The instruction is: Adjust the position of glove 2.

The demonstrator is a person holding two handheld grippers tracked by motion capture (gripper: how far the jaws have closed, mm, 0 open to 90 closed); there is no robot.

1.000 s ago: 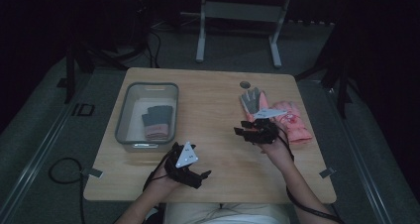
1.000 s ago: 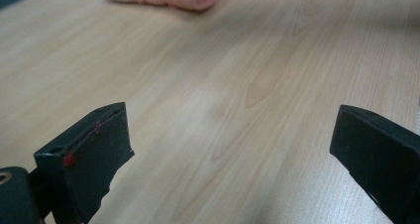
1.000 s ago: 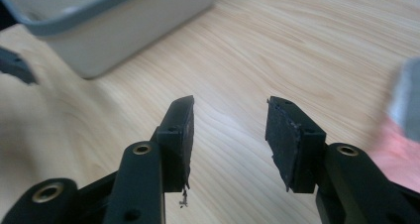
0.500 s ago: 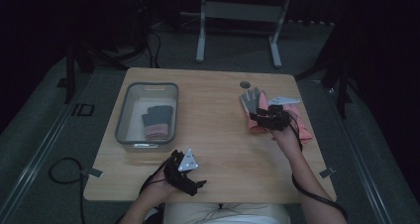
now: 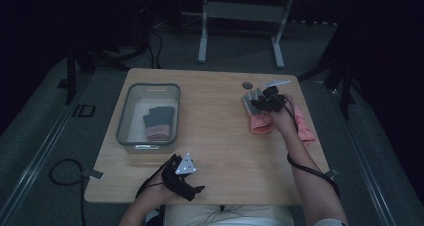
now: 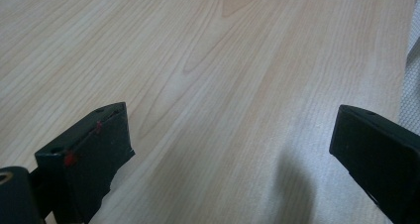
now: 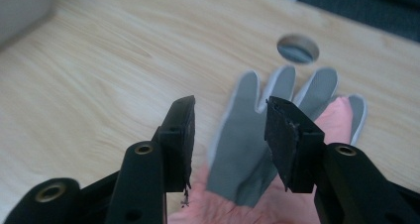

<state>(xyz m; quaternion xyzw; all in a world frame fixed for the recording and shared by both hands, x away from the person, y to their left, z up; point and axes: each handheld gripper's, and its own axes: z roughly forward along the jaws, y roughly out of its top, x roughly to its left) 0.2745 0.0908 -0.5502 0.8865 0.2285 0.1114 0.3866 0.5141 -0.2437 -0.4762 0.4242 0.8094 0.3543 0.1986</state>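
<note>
Right tongs (image 7: 228, 135) advanced over grey glove (image 7: 247, 149), palm hidden

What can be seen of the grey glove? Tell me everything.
The grey glove looks like soft fabric with a pale edge round each finger. It lies flat on a pink glove near the table's far right, fingers spread toward a round hole in the tabletop. The right gripper hovers over its palm, jaws apart on either side and not closed on it.
</note>
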